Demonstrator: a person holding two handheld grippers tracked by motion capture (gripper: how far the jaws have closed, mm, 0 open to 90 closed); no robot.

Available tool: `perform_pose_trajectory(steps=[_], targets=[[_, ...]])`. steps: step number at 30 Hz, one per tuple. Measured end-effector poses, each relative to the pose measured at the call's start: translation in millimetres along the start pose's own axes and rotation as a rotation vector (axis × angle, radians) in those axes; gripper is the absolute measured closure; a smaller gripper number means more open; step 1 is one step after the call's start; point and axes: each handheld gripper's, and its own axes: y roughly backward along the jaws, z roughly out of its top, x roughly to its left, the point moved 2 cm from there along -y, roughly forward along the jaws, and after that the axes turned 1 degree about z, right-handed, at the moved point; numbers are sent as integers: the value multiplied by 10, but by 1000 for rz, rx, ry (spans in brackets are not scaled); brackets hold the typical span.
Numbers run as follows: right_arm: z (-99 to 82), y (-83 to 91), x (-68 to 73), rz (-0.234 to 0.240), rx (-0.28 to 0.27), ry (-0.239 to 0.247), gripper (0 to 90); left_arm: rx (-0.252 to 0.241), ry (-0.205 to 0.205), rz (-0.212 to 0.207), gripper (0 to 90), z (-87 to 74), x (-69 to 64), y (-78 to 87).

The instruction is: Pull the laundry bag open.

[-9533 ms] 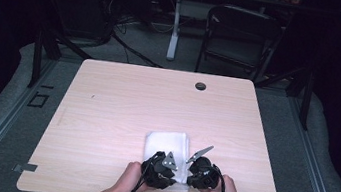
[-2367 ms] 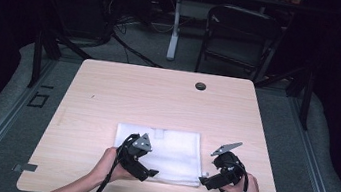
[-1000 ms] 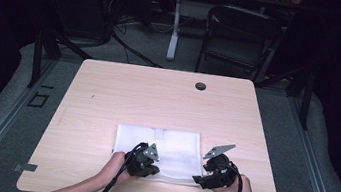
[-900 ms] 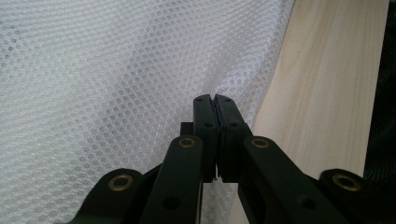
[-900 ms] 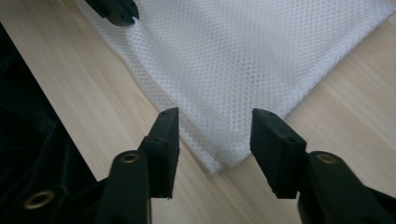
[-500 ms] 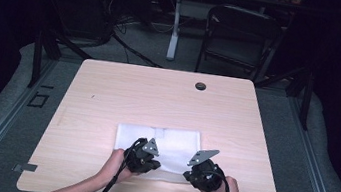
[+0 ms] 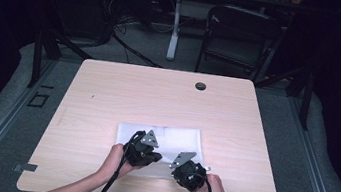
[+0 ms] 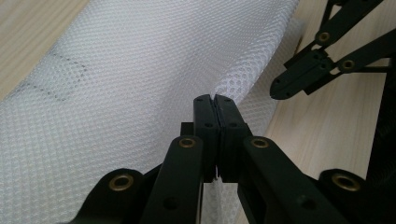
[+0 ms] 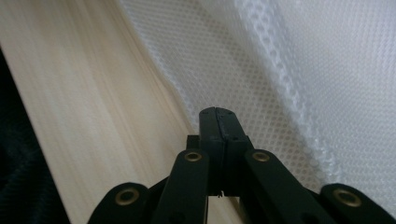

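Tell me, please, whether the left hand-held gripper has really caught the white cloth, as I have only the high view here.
Observer: Yes. The left hand-held gripper is shut, pinching a raised fold of the white mesh cloth.
Operator: Thank you. Is the right one gripping too?
Observer: The right hand-held gripper is shut by the cloth's edge. I cannot tell whether fabric sits between its jaws.
Operator: Is the cloth a single layer there?
Observer: No. In the left gripper view a lower layer peeks out beyond the top layer's edge.
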Motion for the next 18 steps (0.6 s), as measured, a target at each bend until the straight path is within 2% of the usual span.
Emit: perform_pose_trajectory(steps=[5, 8, 17, 18], targets=[[-53, -68, -56, -25, 33, -6, 900, -22, 20, 6, 891, 33, 17, 28], [-65, -107, -66, -25, 60, 2, 900, -26, 20, 9, 892, 59, 36, 55], [-70, -109, -88, -13, 56, -11, 900, -52, 28, 38, 892, 127, 81, 136], [-71, -108, -83, -23, 56, -8, 900, -48, 23, 45, 892, 135, 85, 148]])
